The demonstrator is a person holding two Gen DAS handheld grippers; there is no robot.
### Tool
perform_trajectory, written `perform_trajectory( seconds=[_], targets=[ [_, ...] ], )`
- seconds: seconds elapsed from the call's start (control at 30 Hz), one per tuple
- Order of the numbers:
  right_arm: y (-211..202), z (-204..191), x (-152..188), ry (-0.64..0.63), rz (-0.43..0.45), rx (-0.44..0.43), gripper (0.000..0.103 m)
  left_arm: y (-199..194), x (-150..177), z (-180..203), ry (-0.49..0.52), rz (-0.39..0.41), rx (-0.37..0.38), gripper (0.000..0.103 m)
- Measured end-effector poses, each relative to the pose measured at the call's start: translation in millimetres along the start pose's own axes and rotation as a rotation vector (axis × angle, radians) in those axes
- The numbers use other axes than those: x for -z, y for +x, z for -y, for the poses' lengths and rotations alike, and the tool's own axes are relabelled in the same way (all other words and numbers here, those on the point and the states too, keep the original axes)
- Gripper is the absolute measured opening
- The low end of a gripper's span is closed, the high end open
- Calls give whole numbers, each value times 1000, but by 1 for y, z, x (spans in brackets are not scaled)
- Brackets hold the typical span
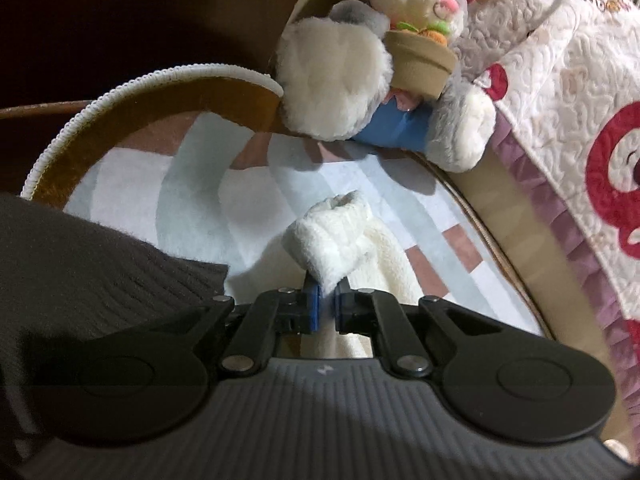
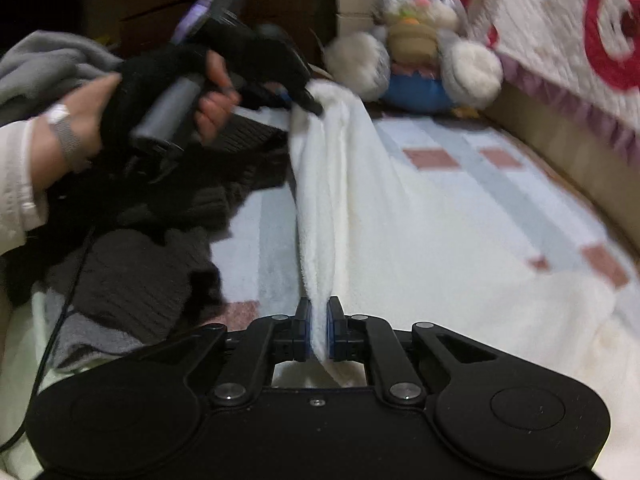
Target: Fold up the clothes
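Right gripper [image 2: 319,334] pinches white garment [image 2: 384,216], ridge running toward 12 o'clock; left gripper [image 1: 327,306] clamps cuff [image 1: 332,236]; hand [image 2: 92,120] only in right view.

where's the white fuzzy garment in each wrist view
Left wrist: the white garment sits low centre, its folded cuff pinched in the left gripper.
Right wrist: it runs from the right gripper at bottom centre up to the left gripper, spreading right over the rug.
Shared landmark: the plush rabbit at the top.
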State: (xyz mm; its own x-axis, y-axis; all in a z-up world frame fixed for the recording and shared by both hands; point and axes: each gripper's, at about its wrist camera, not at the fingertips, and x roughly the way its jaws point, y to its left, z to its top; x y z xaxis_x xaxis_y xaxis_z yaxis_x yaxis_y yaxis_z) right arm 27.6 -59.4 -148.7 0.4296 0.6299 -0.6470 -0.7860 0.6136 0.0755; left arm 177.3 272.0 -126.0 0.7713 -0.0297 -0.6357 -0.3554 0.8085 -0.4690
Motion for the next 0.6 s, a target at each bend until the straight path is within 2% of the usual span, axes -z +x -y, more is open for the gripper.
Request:
perform_trajectory(
  seconds=[0.07,0.2,0.27,0.4,0.53,0.6],
  targets=[
    [2,0,-2,50,12,4,10,-7,-2,-1,-4,27,-21,5],
    [5,-16,-13,55,38,62,10,-19,-6,7,101,138,-133,5],
    [13,-18,-16,90,46,91,10,-19,-5,6,112,160,-177,5],
    [21,-17,-15,184,67,84,11,-22,-6,8,162,198,-258,5],
    [39,-23,-14,167,-16,71,15,-8,-2,12,200,115,-353,7],
    [38,-22,-17,174,-42,0,24,-3,-1,14,215,78,-375,15]
  ],
)
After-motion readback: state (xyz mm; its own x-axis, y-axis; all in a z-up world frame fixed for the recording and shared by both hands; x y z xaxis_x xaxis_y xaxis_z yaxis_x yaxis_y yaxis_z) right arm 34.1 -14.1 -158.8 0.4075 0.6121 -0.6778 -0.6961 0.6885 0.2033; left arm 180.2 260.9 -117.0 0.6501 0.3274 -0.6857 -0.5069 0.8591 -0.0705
